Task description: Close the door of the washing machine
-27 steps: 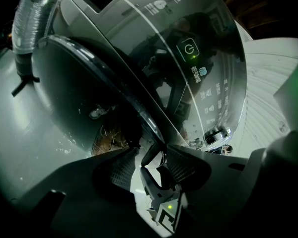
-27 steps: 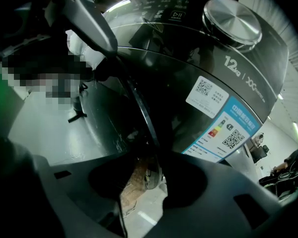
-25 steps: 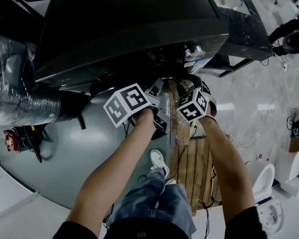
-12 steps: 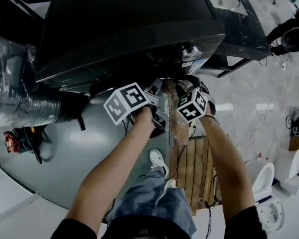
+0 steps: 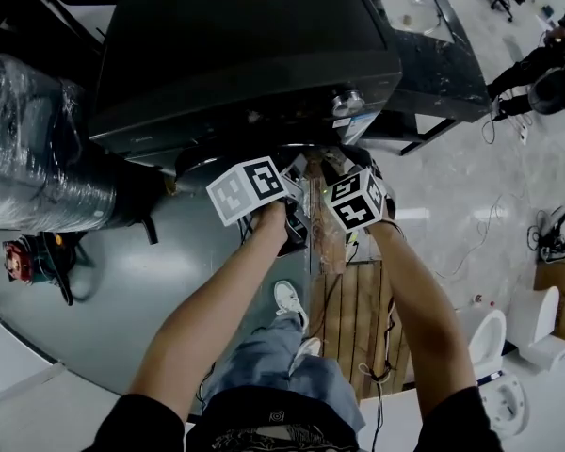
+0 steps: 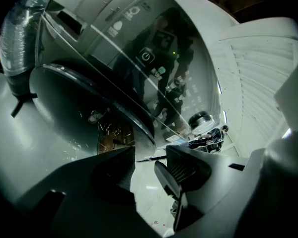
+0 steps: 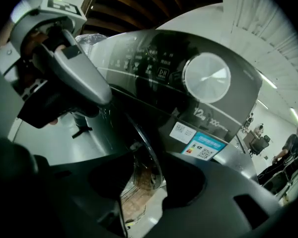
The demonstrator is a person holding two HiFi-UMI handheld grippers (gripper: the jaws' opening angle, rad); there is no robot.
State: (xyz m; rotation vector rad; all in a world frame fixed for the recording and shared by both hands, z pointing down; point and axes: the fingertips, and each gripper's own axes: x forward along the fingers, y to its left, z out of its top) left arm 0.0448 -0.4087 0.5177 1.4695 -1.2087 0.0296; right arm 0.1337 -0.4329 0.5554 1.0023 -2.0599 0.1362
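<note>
Both claws have lifted slightly toward the machine's front since a moment ago. One dark washing machine [image 5: 245, 55] stands on the grey floor [image 5: 122, 281], with its one round glass door [image 6: 84, 103] swung out from the front. Two claws sit side by side at the door's edge, each carrying one marker cube. Left claw [image 6: 149, 157]: jaws spread, nothing between them, door rim just beyond. Right claw [image 7: 145, 185]: jaws spread, with the door's rim standing between them. One silver dial [image 7: 207, 77] shows on the control panel. One wooden pallet [image 5: 363, 318] lies on the floor beneath the right arm.
</note>
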